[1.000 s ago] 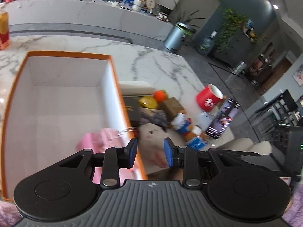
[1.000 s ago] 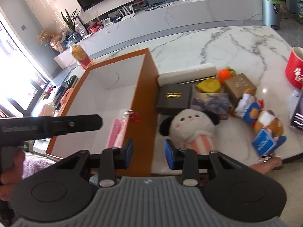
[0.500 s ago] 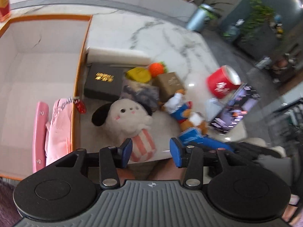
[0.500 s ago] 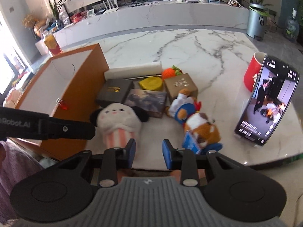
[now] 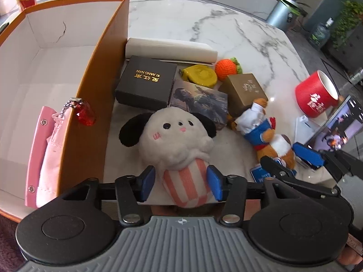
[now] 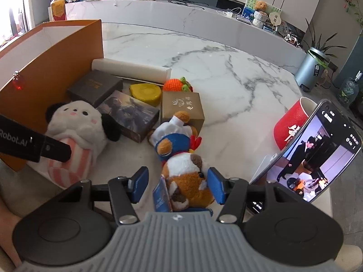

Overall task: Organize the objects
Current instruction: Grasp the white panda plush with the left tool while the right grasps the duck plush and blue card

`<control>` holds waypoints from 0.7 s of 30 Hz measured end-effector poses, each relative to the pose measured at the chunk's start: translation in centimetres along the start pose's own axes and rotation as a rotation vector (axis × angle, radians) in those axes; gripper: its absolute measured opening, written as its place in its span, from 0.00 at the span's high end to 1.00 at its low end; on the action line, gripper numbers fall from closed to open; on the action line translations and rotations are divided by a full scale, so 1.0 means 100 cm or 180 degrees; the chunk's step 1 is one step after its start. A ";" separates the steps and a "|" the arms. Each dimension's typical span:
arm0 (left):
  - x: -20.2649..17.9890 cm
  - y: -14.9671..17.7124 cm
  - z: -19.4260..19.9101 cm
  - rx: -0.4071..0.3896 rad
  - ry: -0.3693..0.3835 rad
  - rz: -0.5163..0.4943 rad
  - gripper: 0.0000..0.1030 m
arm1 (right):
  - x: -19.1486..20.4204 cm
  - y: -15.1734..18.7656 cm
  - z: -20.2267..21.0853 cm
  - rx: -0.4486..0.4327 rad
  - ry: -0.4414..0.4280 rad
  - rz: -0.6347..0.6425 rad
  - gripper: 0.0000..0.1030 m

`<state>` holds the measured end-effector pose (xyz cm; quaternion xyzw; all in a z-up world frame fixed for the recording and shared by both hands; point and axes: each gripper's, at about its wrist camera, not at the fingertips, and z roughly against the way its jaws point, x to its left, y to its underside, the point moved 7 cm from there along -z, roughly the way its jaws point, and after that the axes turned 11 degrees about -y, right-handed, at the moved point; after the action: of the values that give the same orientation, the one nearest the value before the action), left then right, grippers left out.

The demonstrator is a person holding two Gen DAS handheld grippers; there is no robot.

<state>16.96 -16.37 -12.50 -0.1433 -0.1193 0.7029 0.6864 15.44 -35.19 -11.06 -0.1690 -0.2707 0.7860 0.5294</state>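
A white dog plush [image 5: 174,136] with black ears and a pink-striped body lies beside the orange box [image 5: 97,68]. My left gripper [image 5: 181,185] straddles its striped end; the jaws are opening and a gap shows at the left pad. The same white dog plush [image 6: 74,133] appears at the left of the right wrist view. My right gripper [image 6: 177,185] straddles a brown and white plush [image 6: 188,179] with a blue tag, jaws opening, gap at the left pad. A pink pouch [image 5: 45,149] lies in the box, and a red charm [image 5: 85,113] hangs over its wall.
Behind the plushes lie a black box [image 5: 145,81], a picture box [image 5: 199,99], a yellow disc [image 5: 199,76], an orange knitted fruit [image 5: 224,66], a gold box [image 5: 245,88], a long white box [image 5: 170,47] and a blue-dressed plush [image 6: 172,136]. A red cup [image 6: 292,124] and propped phone [image 6: 317,154] stand right.
The left gripper came from over the box, right and down onto the white dog plush. The right gripper swung right and down over the brown plush. Both jaws have widened.
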 end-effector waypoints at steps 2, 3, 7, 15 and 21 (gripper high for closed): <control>-0.001 -0.001 -0.005 0.0002 0.0015 0.0066 0.35 | -0.004 0.000 -0.002 -0.0032 -0.0037 -0.0034 0.41; -0.002 -0.001 -0.007 0.0007 0.0038 0.0090 0.32 | -0.007 -0.001 -0.003 -0.0047 -0.0047 -0.0062 0.41; -0.007 -0.002 -0.018 0.0014 0.0060 0.0117 0.26 | -0.014 -0.002 -0.008 -0.0093 -0.0068 -0.0161 0.37; -0.003 -0.001 -0.028 -0.0020 0.0019 0.0175 0.25 | -0.021 0.002 -0.026 -0.0054 0.0155 -0.0145 0.39; -0.004 0.001 -0.025 -0.0095 0.0068 0.0022 0.32 | -0.014 0.005 -0.028 0.0003 0.0221 -0.0132 0.45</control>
<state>17.81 -16.79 -14.80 -0.1614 -0.1219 0.7018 0.6830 17.15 -35.91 -13.65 -0.1903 -0.2553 0.7686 0.5548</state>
